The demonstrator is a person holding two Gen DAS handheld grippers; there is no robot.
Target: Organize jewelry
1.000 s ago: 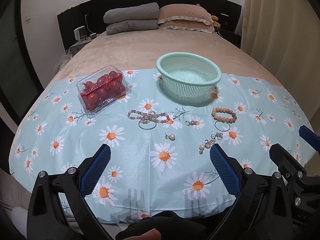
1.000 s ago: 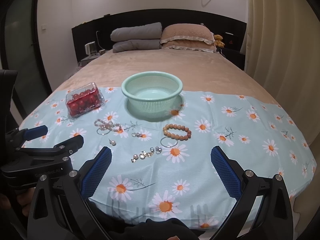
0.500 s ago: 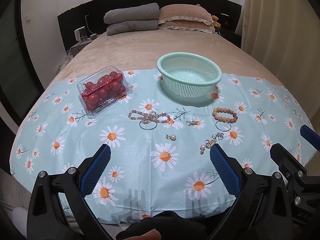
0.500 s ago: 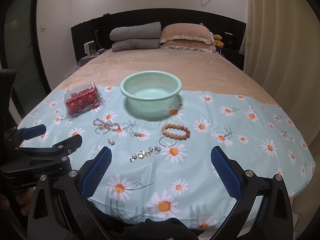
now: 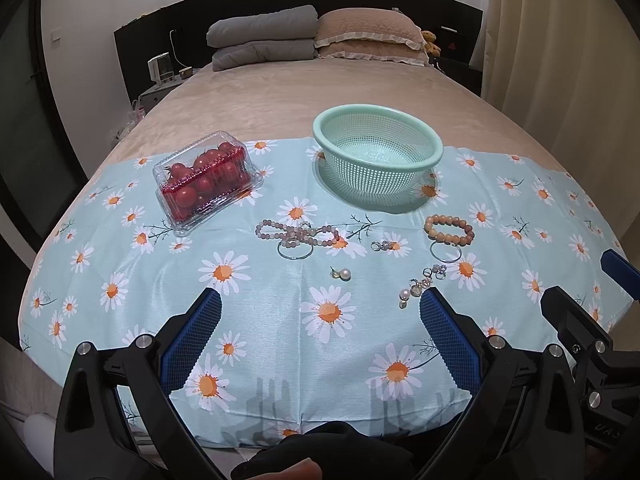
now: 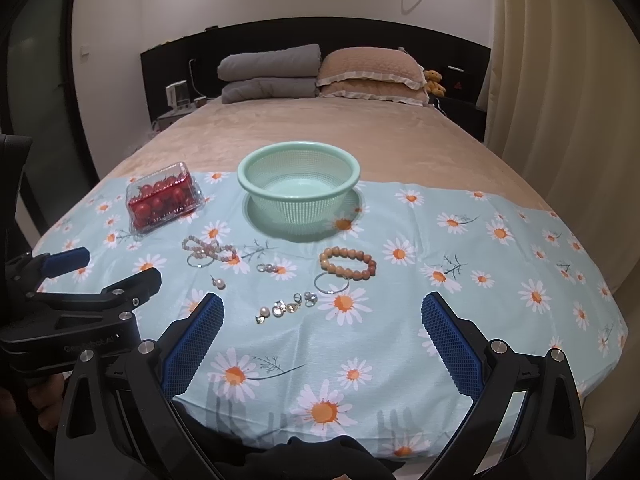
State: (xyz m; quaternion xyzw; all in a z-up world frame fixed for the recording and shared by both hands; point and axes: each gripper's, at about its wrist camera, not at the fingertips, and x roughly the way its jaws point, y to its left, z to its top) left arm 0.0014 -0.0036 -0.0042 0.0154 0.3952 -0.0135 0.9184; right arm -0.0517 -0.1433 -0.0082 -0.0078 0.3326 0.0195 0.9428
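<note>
Jewelry (image 6: 280,308) lies loose on the daisy cloth (image 6: 440,320): tiny, light, slippery, so pinch each clasp. Left tool (image 5: 320,328) and right tool (image 6: 322,328) hover wide open, empty.

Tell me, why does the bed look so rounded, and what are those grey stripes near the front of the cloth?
Left wrist view: the fisheye lens bows the daisy cloth into a dome and darkens the corners. Right wrist view: same bulge; the stripes look like shadows on the cloth's front edge, and the small earrings stay sharp.
</note>
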